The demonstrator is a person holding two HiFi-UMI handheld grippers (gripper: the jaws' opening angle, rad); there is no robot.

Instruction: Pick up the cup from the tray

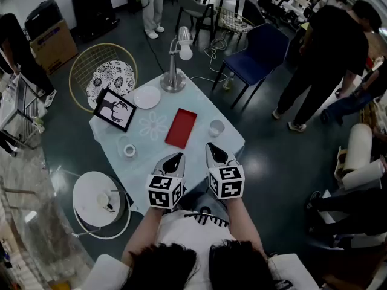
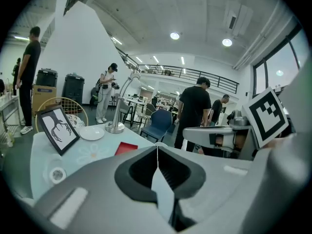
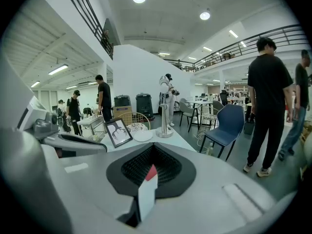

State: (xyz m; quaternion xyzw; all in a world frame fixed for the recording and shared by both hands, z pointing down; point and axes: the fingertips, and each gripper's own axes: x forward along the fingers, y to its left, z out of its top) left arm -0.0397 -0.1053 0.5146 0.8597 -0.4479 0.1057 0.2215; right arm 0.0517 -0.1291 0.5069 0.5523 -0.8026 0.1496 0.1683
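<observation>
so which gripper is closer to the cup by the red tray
Right. The right gripper is just short of the cup, on the person's side; the left gripper is farther, lower left of it in the head view.

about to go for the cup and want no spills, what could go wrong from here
1. The left gripper and the right gripper are both shut. Reaching in like this would likely knock the cup rather than take it.
2. The cup stands on the table just right of the red tray, not on it, and fairly near the table's right edge. A sideways push could send it off.
</observation>
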